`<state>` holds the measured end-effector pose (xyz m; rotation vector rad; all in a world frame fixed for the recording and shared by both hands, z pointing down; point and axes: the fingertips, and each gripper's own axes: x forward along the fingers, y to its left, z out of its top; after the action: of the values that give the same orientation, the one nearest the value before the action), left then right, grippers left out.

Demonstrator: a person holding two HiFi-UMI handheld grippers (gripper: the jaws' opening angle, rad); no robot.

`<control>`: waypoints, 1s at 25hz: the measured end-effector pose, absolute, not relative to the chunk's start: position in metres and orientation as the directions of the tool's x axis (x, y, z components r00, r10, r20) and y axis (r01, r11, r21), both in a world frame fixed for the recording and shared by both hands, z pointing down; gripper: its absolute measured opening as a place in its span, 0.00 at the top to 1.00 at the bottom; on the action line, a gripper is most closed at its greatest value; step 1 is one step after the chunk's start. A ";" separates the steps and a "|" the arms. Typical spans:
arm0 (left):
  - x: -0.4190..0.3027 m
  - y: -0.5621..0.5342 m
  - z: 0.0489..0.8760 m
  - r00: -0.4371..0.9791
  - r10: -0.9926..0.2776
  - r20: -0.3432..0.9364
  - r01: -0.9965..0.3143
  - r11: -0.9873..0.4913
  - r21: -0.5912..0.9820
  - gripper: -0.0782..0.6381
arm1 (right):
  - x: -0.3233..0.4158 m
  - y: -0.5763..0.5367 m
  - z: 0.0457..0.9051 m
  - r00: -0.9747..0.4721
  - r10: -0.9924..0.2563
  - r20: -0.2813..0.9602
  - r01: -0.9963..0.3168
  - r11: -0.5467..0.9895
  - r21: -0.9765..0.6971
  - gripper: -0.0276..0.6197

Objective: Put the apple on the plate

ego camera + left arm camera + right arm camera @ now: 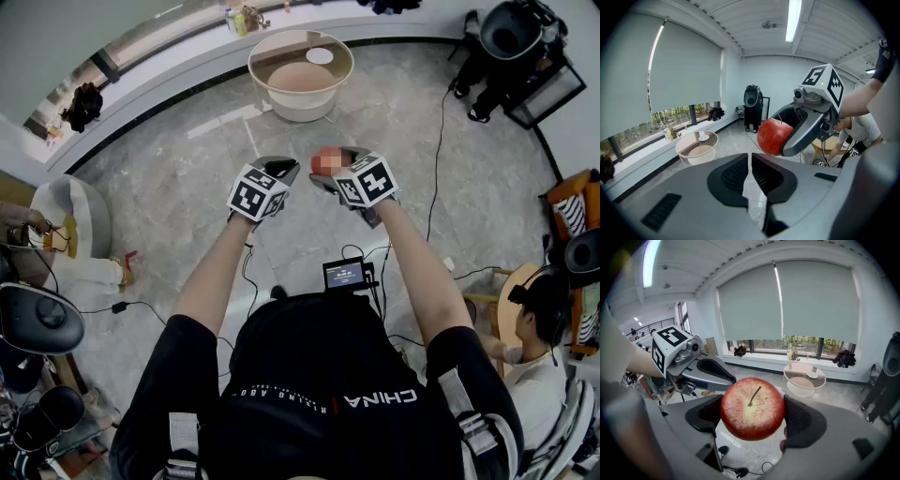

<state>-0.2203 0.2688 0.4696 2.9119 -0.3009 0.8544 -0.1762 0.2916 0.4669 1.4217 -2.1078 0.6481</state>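
While standing on grey marble floor (159,197), holds both arms out toward centre frame in the head view. Wears a black top (319,394), filling the lower middle. Curving across the upper left: a pale window ledge (178,70). Upper centre: round glass-topped table (300,94), well apart from both grippers, with a stretch of floor between. Upper right corner: black equipment (514,42) on a stand. Lower right edge: a seated person (539,347). Running down the right side of the floor: a thin black cable (437,159).

Centre, just left of middle: left gripper (284,166), jaws drawn together to a thin slit, gripping nothing. Just beside it, right of middle: right gripper (751,416), jaws spread wide and pressed on either side of a red apple (752,406), stem turned toward that gripper's camera. Carried in the air above the floor, away from the table.

Below the grippers, at waist level: a small lit screen (345,273). On the far side of the tabletop, upper centre: a small white plate (319,55).
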 end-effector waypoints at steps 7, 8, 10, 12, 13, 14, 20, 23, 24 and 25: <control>-0.222 0.270 0.470 0.819 -0.161 0.551 -0.213 -0.977 0.031 0.84 | -0.174 0.293 0.472 -0.316 -0.680 0.662 -0.936 0.336 -0.102 0.36; -0.221 0.271 0.471 0.823 -0.154 0.547 -0.208 -0.977 0.037 0.84 | -0.173 0.294 0.472 -0.314 -0.680 0.662 -0.937 0.333 -0.102 0.36; -0.219 0.274 0.470 0.833 -0.137 0.537 -0.195 -0.979 0.053 0.84 | -0.170 0.296 0.471 -0.309 -0.683 0.662 -0.939 0.328 -0.099 0.36; -0.216 0.277 0.469 0.838 -0.127 0.530 -0.186 -0.981 0.059 0.84 | -0.167 0.298 0.471 -0.303 -0.685 0.662 -0.941 0.324 -0.096 0.36; -0.214 0.277 0.469 0.839 -0.125 0.529 -0.185 -0.981 0.061 0.84 | -0.165 0.299 0.470 -0.302 -0.687 0.662 -0.942 0.321 -0.097 0.36; -0.213 0.277 0.469 0.839 -0.125 0.529 -0.186 -0.981 0.063 0.84 | -0.163 0.300 0.470 -0.301 -0.688 0.660 -0.943 0.316 -0.100 0.36; -0.215 0.287 0.470 0.835 -0.122 0.536 -0.189 -0.979 0.071 0.84 | -0.165 0.311 0.469 -0.313 -0.690 0.653 -0.944 0.305 -0.130 0.36; -0.216 0.289 0.472 0.831 -0.121 0.543 -0.188 -0.980 0.070 0.84 | -0.165 0.314 0.470 -0.320 -0.688 0.651 -0.942 0.304 -0.141 0.36; -0.216 0.290 0.472 0.830 -0.121 0.544 -0.189 -0.980 0.069 0.84 | -0.164 0.314 0.470 -0.320 -0.689 0.650 -0.942 0.303 -0.143 0.36; -0.215 0.291 0.473 0.830 -0.122 0.544 -0.189 -0.980 0.068 0.84 | -0.163 0.315 0.471 -0.319 -0.691 0.649 -0.943 0.301 -0.143 0.36</control>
<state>-0.2154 0.2907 0.4733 2.8904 -0.2468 0.8480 -0.1635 0.3152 0.4711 1.4510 -2.1030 0.7116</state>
